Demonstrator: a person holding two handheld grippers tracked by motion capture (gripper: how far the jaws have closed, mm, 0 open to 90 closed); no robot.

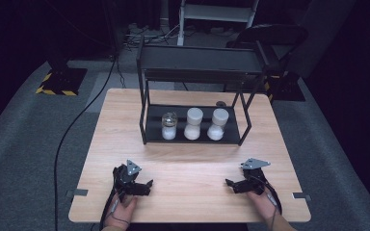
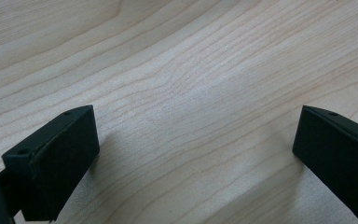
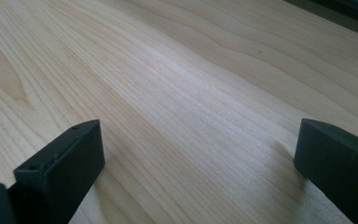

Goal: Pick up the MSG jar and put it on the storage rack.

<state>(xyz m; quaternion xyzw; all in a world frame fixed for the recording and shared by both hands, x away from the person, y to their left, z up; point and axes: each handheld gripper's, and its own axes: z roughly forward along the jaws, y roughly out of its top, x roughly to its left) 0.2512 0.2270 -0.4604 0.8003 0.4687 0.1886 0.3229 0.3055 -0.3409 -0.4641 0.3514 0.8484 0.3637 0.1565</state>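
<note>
Left gripper (image 1: 147,185): low over the near left part of the wooden table (image 1: 188,163), held in a hand (image 1: 120,211) that comes in from the bottom edge; jaws spread wide apart with bare wood between them, gripping nothing. In the left gripper view the two black pads (image 2: 56,158) stand far apart just above the grain.
Right gripper (image 1: 230,184): low over the near right part of the table, pointing inward toward the left one; jaws spread wide, holding nothing. In the right gripper view the pads (image 3: 63,163) sit at either side of bare wood.
Gap between grippers: an open stretch of table, the two well apart.
Black rack (image 1: 147,103): a two-level metal frame standing on the far half of the table, well beyond both grippers.
Lower shelf contents: three containers in a row, each with white contents at its base.
Left jar (image 1: 169,126): clear with a rounded top.
Middle jar (image 1: 194,123): white-capped, just beside the left one.
Right jar (image 1: 218,124): white-capped, near the rack's right post.
Upper shelf (image 1: 197,60): a dark flat tray.
Floor beyond: grey carpet with a black cable (image 1: 77,120) trailing along the left.
</note>
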